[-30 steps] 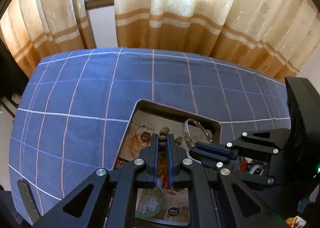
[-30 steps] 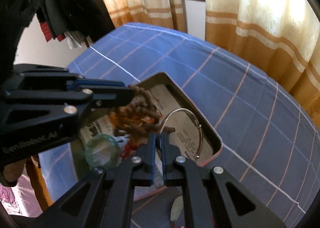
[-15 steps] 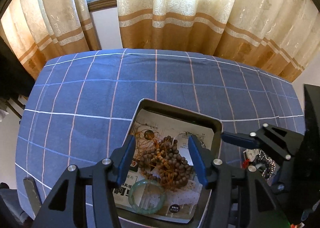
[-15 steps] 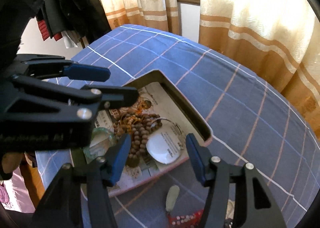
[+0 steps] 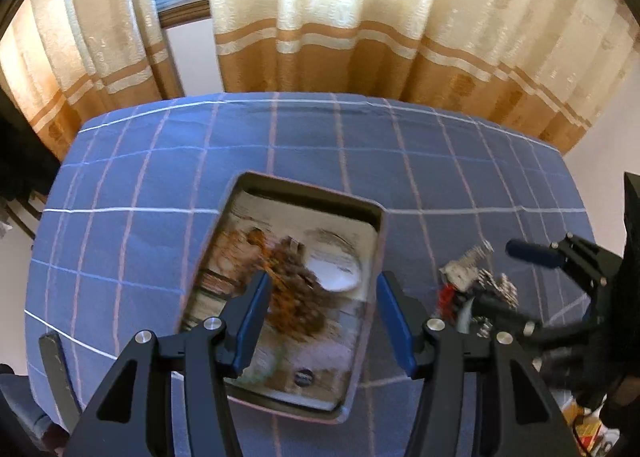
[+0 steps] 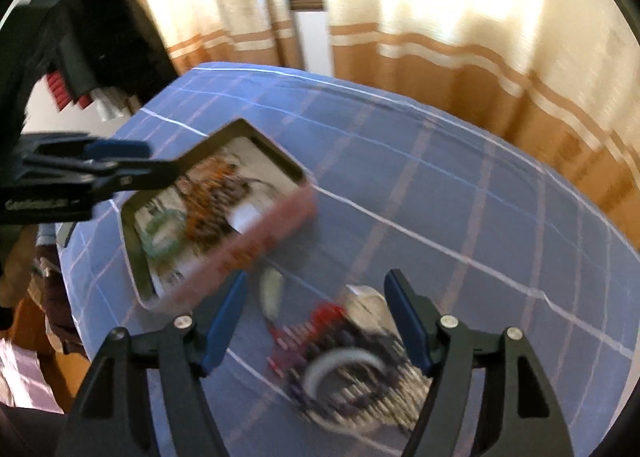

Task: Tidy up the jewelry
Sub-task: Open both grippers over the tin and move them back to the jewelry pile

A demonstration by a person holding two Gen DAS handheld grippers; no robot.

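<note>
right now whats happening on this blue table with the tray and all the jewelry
A person is sorting jewelry with a claw in each hand. Both jaws have just opened and hold nothing. The left claw hangs over the tray, where brown beads and a green bangle already lie. The right claw is over a loose heap of jewelry on the checked cloth beside the tray, probably about to pick next.

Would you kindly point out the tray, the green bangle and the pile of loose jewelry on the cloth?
tray (image 6: pixel 262 243): right wrist view, on its pinkish outer wall.
green bangle (image 6: pixel 158 227): right wrist view, on the ring's upper arc.
pile of loose jewelry (image 6: pixel 344 361): right wrist view, on the pale ring.
</note>
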